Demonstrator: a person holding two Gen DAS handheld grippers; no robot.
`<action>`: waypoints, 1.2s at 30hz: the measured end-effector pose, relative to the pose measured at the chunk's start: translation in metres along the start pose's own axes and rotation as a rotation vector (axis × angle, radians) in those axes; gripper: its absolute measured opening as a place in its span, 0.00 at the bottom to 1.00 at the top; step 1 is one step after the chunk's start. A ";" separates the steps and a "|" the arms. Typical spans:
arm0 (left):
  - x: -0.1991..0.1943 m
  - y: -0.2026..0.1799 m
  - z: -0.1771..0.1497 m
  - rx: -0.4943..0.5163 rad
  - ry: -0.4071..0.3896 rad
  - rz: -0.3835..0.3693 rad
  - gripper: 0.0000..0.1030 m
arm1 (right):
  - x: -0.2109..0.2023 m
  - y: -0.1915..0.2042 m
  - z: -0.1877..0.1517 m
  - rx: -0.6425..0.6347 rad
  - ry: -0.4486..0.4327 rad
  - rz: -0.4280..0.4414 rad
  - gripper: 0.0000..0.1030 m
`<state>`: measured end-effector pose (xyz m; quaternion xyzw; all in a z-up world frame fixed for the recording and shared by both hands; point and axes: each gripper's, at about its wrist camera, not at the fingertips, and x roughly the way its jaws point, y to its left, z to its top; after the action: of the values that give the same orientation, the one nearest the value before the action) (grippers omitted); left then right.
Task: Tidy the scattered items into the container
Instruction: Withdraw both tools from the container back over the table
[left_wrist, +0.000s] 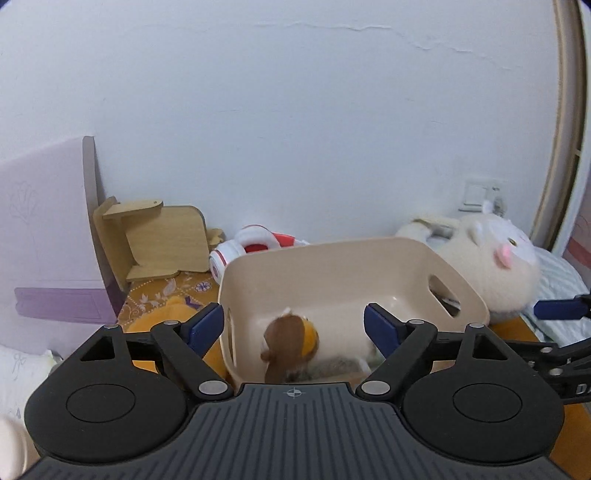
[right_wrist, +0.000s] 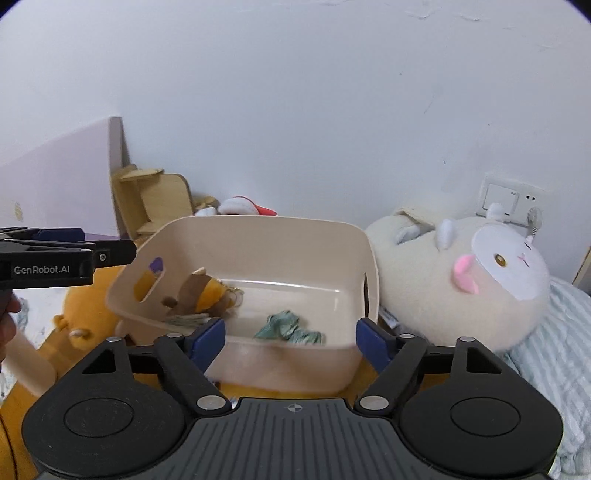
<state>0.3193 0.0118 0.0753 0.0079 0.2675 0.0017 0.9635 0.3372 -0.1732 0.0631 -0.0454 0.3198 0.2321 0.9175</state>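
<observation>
The left gripper (left_wrist: 293, 326) sits closest to its camera, its blue-padded jaws spread wide with nothing pinched between them. Just past and between the jaws lies a beige bin (left_wrist: 332, 258), and inside it, near the left jaw, a small brown and yellow stuffed toy (left_wrist: 291, 341) rests against the bin's floor. Left of the left jaw, outside the bin, an orange plush (left_wrist: 162, 317) lies on a patterned bed cover (left_wrist: 166, 291). Beyond the bin on the left stand a wooden stand (left_wrist: 162, 240) and white and red headphones (left_wrist: 251, 245), both against the wall. To the right of the right jaw a big cream plush animal (left_wrist: 491, 266) leans beside the bin, touching its far right side.

The right gripper (right_wrist: 290, 338) also has its jaws spread apart and empty. Between them and just ahead is the same bin (right_wrist: 277, 230), tilted slightly. A crumpled green cloth (right_wrist: 288, 328) lies on the bin's floor near the middle of the jaws, and the brown and yellow toy (right_wrist: 201, 295) lies toward the left jaw, by the bin's left handle slot. The cream plush animal (right_wrist: 461, 280) fills the space right of the right jaw, on a striped sheet (right_wrist: 554, 339). Left of the left jaw, the other gripper's black body (right_wrist: 48, 258) reaches in, above the orange plush (right_wrist: 85, 317).
</observation>
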 end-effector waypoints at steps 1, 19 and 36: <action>-0.007 0.000 -0.004 0.003 0.000 -0.009 0.82 | -0.007 -0.001 -0.005 0.002 -0.007 0.004 0.86; -0.084 -0.028 -0.107 0.127 0.004 -0.049 0.85 | -0.087 -0.027 -0.094 0.037 -0.034 -0.050 1.00; -0.071 -0.045 -0.175 0.155 0.094 -0.128 0.85 | -0.071 -0.010 -0.170 0.012 0.041 -0.067 1.00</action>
<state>0.1684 -0.0312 -0.0385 0.0652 0.3116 -0.0802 0.9446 0.1964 -0.2493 -0.0289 -0.0553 0.3382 0.1983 0.9183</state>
